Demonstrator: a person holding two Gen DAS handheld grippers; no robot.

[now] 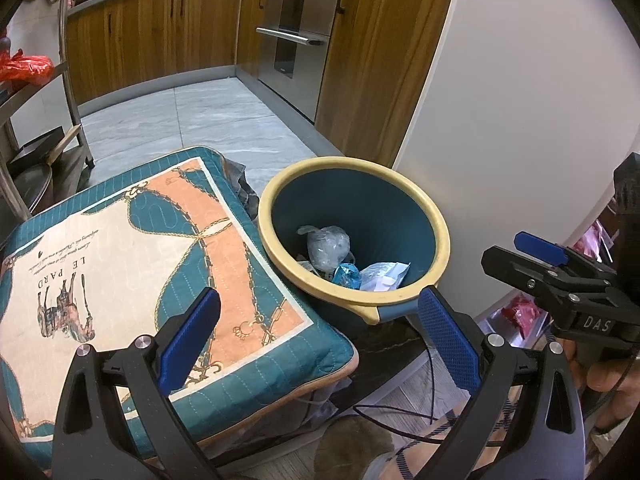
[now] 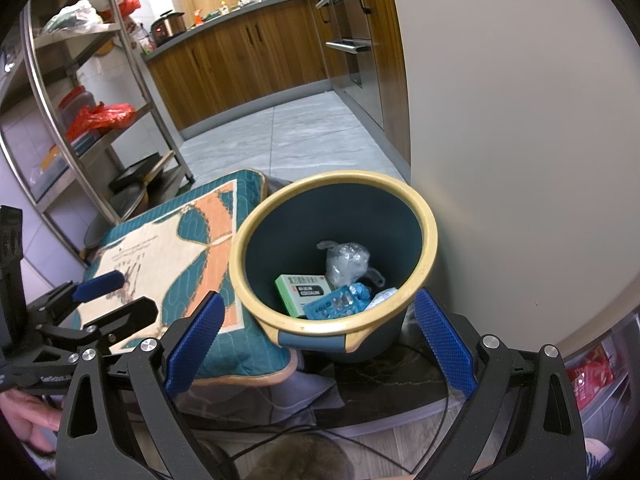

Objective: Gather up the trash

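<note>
Teal bin [image 2: 404, 216] with a cream rim holds a green box [image 2: 301, 288] and wrappers — left gripper [image 1: 320, 334] and right gripper [image 2: 318, 338] both spread, empty.

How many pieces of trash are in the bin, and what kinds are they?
Inside the bin:
Knotted clear plastic bag: 1
Green and white medicine box: 1
Blue blister pack: 1
Blue crumpled wrapper: 1
White wrapper: 1
Total: 5 visible; more may be hidden underneath.

Matt plastic bin [image 2: 416, 216] beside quilted cloth cushion [image 2: 176, 248].
</note>
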